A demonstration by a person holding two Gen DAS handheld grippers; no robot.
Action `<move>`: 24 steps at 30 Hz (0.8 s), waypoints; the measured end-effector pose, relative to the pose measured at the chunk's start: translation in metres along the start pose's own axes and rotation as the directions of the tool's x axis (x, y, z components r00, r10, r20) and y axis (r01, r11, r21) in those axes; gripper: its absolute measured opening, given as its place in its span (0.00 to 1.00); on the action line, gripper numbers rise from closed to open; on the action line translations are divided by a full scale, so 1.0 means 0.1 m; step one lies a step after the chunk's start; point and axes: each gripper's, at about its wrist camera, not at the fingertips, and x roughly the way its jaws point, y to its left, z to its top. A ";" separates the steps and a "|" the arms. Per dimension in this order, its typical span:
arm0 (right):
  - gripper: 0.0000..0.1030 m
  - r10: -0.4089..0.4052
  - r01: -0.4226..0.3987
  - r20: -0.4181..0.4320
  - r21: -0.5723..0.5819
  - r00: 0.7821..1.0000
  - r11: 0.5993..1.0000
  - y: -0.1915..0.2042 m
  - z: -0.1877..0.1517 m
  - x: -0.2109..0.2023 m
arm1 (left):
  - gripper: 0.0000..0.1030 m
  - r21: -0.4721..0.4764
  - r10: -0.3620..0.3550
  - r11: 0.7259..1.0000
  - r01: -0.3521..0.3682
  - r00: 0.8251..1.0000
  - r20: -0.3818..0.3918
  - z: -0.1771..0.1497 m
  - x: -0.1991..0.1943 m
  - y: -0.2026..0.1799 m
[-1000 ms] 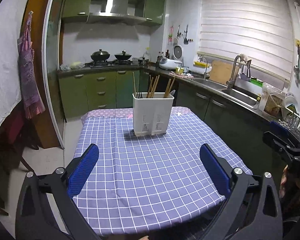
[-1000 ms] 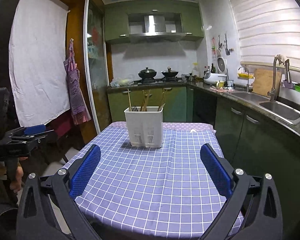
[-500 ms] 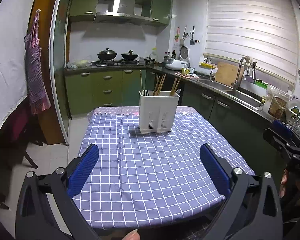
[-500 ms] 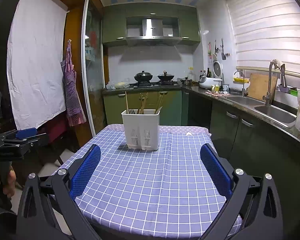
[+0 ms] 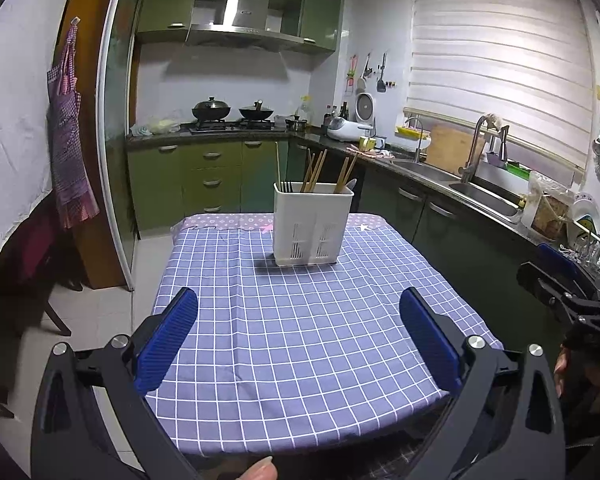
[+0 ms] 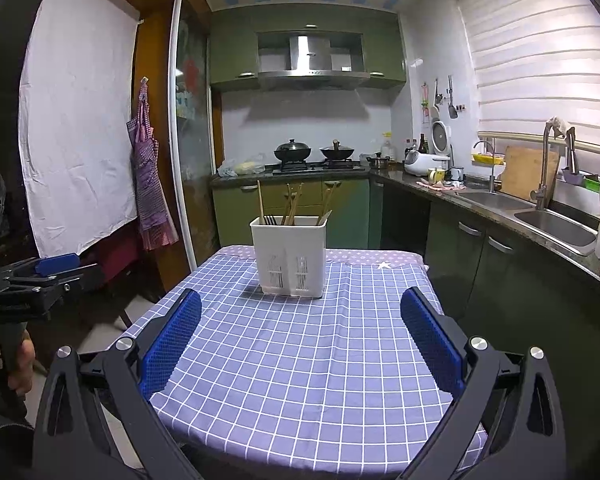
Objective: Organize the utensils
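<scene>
A white slotted utensil holder (image 5: 311, 228) (image 6: 289, 255) stands upright on the far half of a table under a purple checked cloth (image 5: 300, 332) (image 6: 300, 344). Wooden chopsticks (image 5: 315, 171) (image 6: 293, 203) and dark fork tines (image 5: 286, 187) stick out of its top. My left gripper (image 5: 299, 336) hangs open over the table's near edge, nothing between its blue pads. The right gripper (image 6: 300, 340) is also open and empty, well short of the holder. Each gripper shows at the edge of the other's view, the right gripper (image 5: 556, 280) and the left gripper (image 6: 40, 276).
A kitchen counter with a sink (image 6: 556, 226) and tap runs along the right. A stove with two pans (image 5: 232, 114) and green cabinets lie behind the table. An apron (image 6: 150, 184) hangs at the left by a glass sliding door. A fingertip (image 5: 260, 470) shows at the bottom edge.
Both cameras have tilted upward and drawn back a little, so the holder sits lower and slightly smaller in view. Both grippers stay open and empty.
</scene>
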 end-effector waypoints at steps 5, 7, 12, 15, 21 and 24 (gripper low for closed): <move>0.95 0.000 0.000 -0.001 0.000 1.000 1.000 0.00 0.00 0.00 | 0.93 0.001 0.009 1.000 -0.009 1.000 0.002 0.00 -0.01 0.00; 0.95 -0.001 0.001 -0.001 0.000 1.000 1.000 0.00 0.00 0.00 | 0.93 0.001 0.012 1.000 -0.012 1.000 0.002 0.01 -0.01 -0.01; 0.95 0.001 -0.001 -0.002 0.000 1.000 1.000 0.01 0.00 0.00 | 0.93 0.003 0.012 1.000 -0.012 1.000 0.001 0.02 -0.01 -0.02; 0.95 0.001 -0.001 -0.003 0.000 1.000 1.000 0.00 0.00 0.01 | 0.93 0.006 0.012 1.000 -0.012 1.000 -0.002 0.02 -0.01 -0.02; 0.95 0.003 -0.003 -0.003 0.002 1.000 1.000 0.00 0.00 0.01 | 0.93 0.009 0.017 1.000 -0.017 1.000 0.000 0.02 0.00 -0.04; 0.95 0.004 -0.004 -0.003 0.002 1.000 1.000 0.00 0.00 0.01 | 0.93 0.011 0.017 1.000 -0.017 1.000 0.000 0.02 0.00 -0.04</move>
